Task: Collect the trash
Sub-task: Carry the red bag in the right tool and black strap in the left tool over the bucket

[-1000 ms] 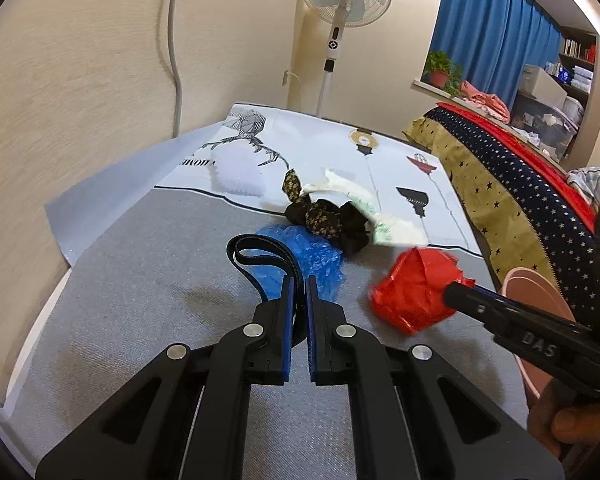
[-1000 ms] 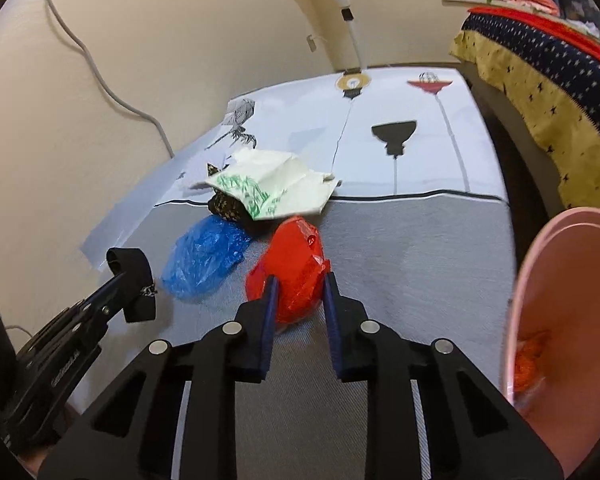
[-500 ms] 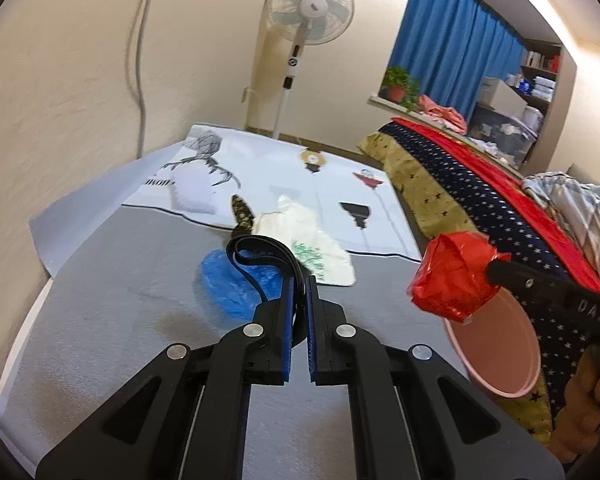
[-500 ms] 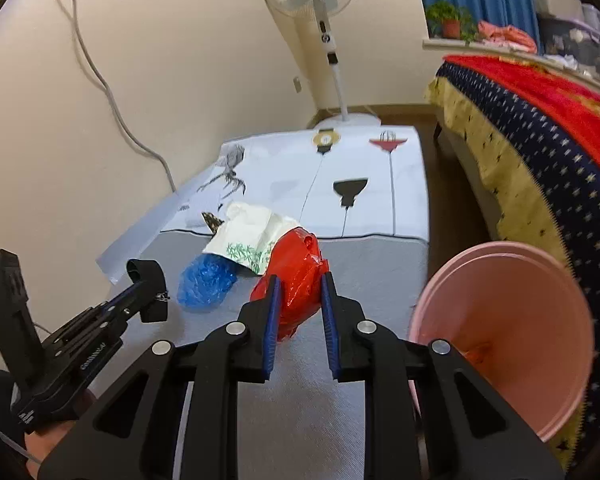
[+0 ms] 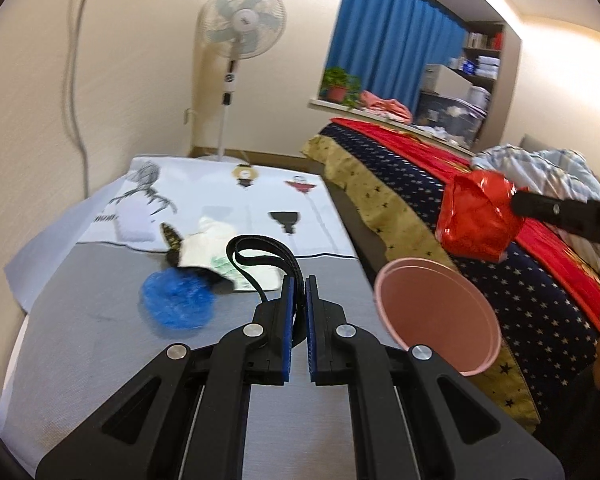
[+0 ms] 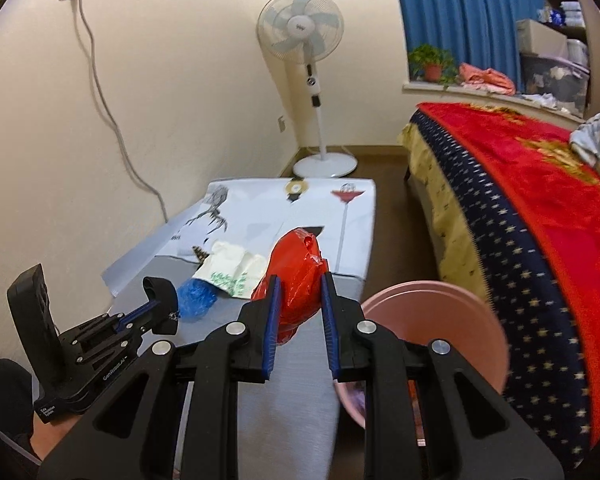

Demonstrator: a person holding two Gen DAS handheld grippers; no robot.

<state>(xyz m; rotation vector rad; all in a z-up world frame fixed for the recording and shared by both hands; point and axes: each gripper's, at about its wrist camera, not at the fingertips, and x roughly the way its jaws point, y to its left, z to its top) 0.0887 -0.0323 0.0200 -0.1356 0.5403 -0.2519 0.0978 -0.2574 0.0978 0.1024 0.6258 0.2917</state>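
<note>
Right tongs (image 6: 298, 296) clamping red bag (image 6: 296, 276), pink bin (image 6: 440, 312) beside

Glossy crinkled red plastic bag (image 6: 296, 280); smooth matt pink plastic bin (image 5: 436, 312).

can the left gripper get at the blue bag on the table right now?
Probably not yet: the left gripper is shut on a black strap. The path to the blue bag looks clear, but it would need to drop the strap first.

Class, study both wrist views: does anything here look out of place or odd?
Yes: the left gripper is shut on a black strap, no obvious trash, while a blue bag and printed paper lie littered on the table.
</note>
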